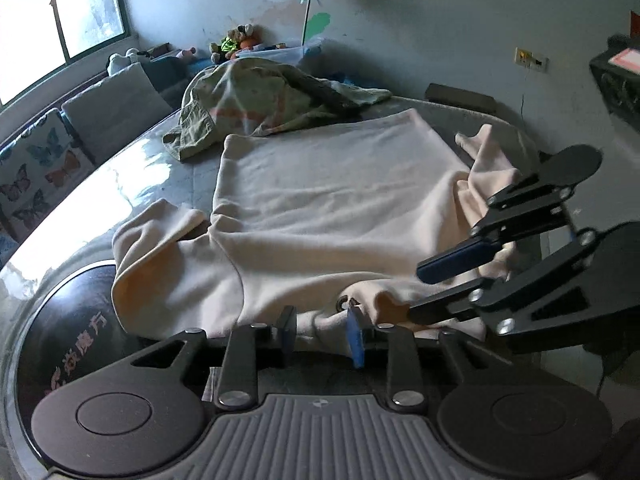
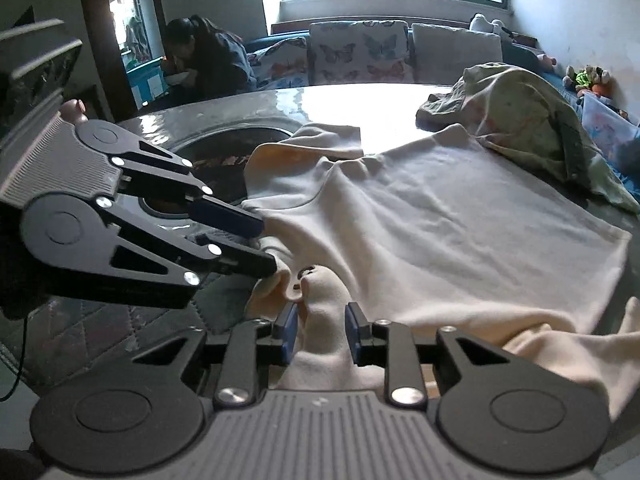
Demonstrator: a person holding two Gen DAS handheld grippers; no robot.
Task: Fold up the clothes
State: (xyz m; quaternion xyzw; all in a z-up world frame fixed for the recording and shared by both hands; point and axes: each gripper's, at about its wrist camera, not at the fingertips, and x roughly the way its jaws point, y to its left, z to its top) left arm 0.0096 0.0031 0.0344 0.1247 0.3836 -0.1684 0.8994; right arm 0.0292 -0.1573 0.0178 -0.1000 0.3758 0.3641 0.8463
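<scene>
Both tools, the left tool (image 1: pixel 322 334) and right tool (image 2: pixel 322 330), stand partly open astride the near collar edge of the cream shirt (image 1: pixel 320 208) spread on the desk (image 1: pixel 120 176); each should pinch one layer squarely before lifting.

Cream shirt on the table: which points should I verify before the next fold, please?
1. Cream shirt body lying flat: ok, mostly smooth.
2. Sleeve on the left side smoothed out: not ok, it is bunched.
3. Left gripper clamped on fabric: not ok, jaws stand apart.
4. Right gripper clamped on fabric: not ok, a ridge of cloth stands between open jaws.
5. Green garment away from the shirt: not ok, it lies against the far corner.
</scene>
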